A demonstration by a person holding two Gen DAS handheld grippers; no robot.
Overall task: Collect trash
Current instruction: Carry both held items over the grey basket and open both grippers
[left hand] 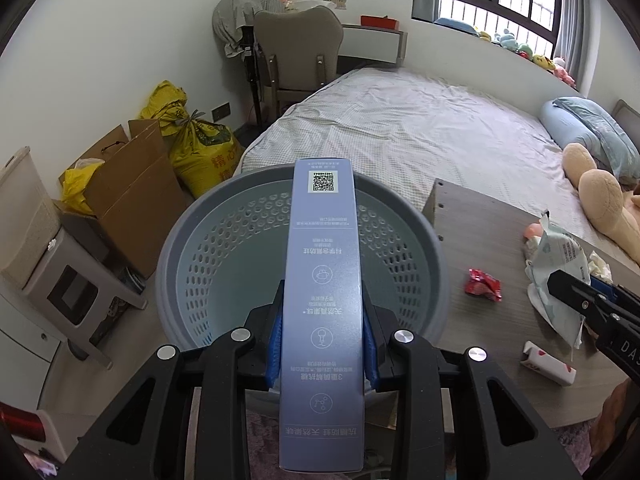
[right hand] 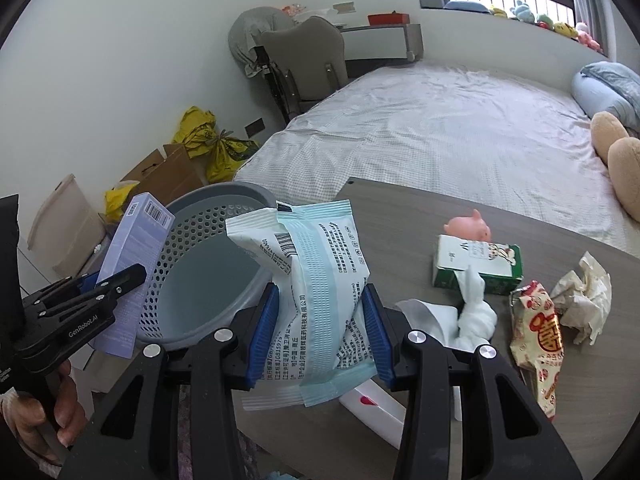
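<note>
My left gripper [left hand: 323, 342] is shut on a long lilac-blue carton [left hand: 322, 300], held lengthways over the grey perforated basket [left hand: 224, 256]. The same carton [right hand: 132, 264] and left gripper [right hand: 102, 286] show at the left of the right wrist view, beside the basket [right hand: 192, 240]. My right gripper [right hand: 322, 332] is shut on a white and pale-blue plastic packet [right hand: 316, 280], held above the table's left end next to the basket's rim. That packet [left hand: 560, 276] also appears at the right of the left wrist view.
On the wooden table [right hand: 500, 420] lie a red wrapper [left hand: 482, 285], a green tissue box [right hand: 478, 266], crumpled tissues [right hand: 584, 300], a printed snack bag [right hand: 538, 344], a small white carton [left hand: 550, 362] and a pink toy [right hand: 470, 228]. A bed [left hand: 400, 128] stands beyond; cardboard boxes [left hand: 132, 188] at left.
</note>
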